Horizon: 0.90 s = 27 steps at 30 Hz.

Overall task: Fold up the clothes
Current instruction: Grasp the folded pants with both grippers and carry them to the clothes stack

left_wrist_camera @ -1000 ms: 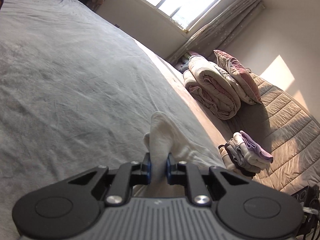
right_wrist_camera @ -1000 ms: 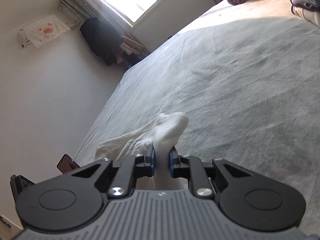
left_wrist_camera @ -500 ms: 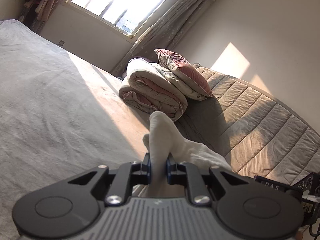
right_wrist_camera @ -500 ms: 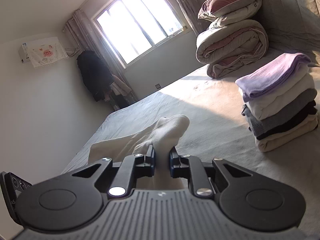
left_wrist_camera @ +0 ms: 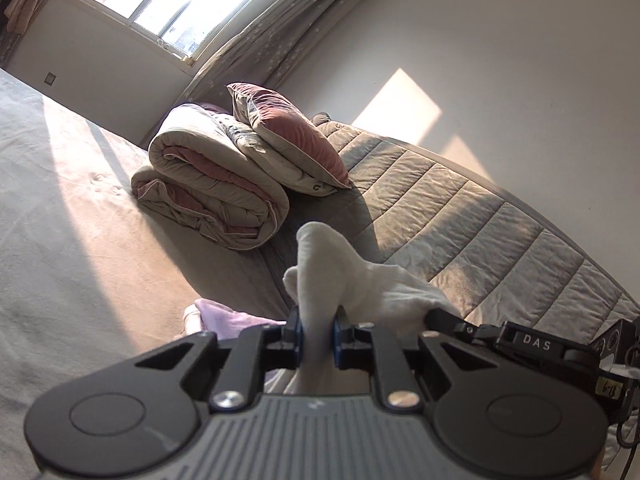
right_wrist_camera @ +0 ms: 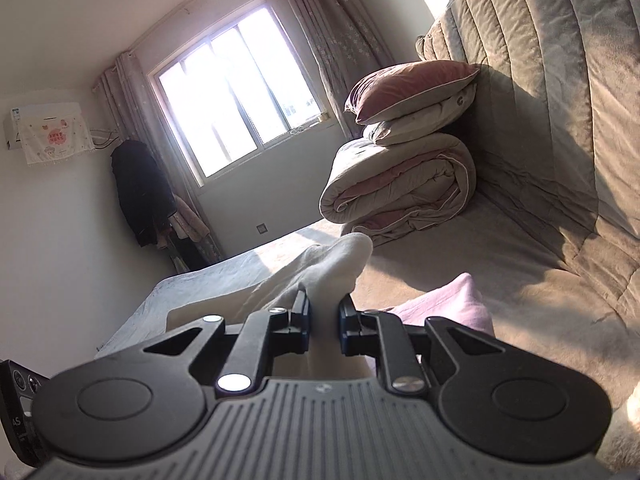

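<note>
A white garment (left_wrist_camera: 340, 276) is held up above the bed between both grippers. My left gripper (left_wrist_camera: 318, 330) is shut on one bunched end of it. My right gripper (right_wrist_camera: 324, 318) is shut on the other end of the white garment (right_wrist_camera: 332, 264), which stretches away to the left. The other gripper's black body (left_wrist_camera: 520, 344) shows at the right of the left wrist view. Just below and ahead lies the purple top of a stack of folded clothes (right_wrist_camera: 448, 304), also seen in the left wrist view as purple cloth (left_wrist_camera: 224, 314) behind the fingers.
A rolled quilt (left_wrist_camera: 212, 184) with a pink pillow (left_wrist_camera: 288, 140) on it sits against the quilted headboard (left_wrist_camera: 460, 216). The grey bedsheet (left_wrist_camera: 60, 208) spreads to the left. A window (right_wrist_camera: 236, 96), curtains and hanging dark clothes (right_wrist_camera: 140, 192) are at the far wall.
Both grippers have risen and swung toward the headboard with the white garment still clamped. The folded stack has come in close beneath them, only its purple top showing.
</note>
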Each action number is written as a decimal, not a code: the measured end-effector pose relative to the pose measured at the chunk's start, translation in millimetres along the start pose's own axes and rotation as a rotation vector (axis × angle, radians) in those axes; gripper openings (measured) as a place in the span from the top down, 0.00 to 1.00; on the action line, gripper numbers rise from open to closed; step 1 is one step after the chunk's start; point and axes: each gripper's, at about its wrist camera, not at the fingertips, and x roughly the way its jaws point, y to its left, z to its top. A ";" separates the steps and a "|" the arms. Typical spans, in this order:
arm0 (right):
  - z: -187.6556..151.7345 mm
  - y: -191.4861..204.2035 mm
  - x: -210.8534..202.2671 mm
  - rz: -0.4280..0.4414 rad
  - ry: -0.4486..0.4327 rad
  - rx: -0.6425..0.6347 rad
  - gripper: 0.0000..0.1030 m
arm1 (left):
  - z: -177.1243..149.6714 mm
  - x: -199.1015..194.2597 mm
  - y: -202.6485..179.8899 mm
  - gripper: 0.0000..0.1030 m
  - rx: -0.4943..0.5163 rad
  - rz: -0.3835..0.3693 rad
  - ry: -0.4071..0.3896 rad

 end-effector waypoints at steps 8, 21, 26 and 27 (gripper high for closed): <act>54.0 -44.5 58.0 -0.059 0.081 -0.050 0.83 | 12.4 73.2 2.7 0.86 -0.040 0.002 0.022; 14.7 -106.7 173.1 -0.237 0.222 -0.037 0.69 | 1.2 157.8 80.4 0.67 -0.142 0.261 0.115; 14.7 -101.1 149.1 -0.250 0.156 -0.088 0.57 | 1.5 143.6 73.0 0.63 -0.070 0.226 0.072; 14.3 -96.1 142.0 -0.250 0.138 -0.113 0.57 | 0.5 140.9 70.1 0.63 -0.059 0.210 0.063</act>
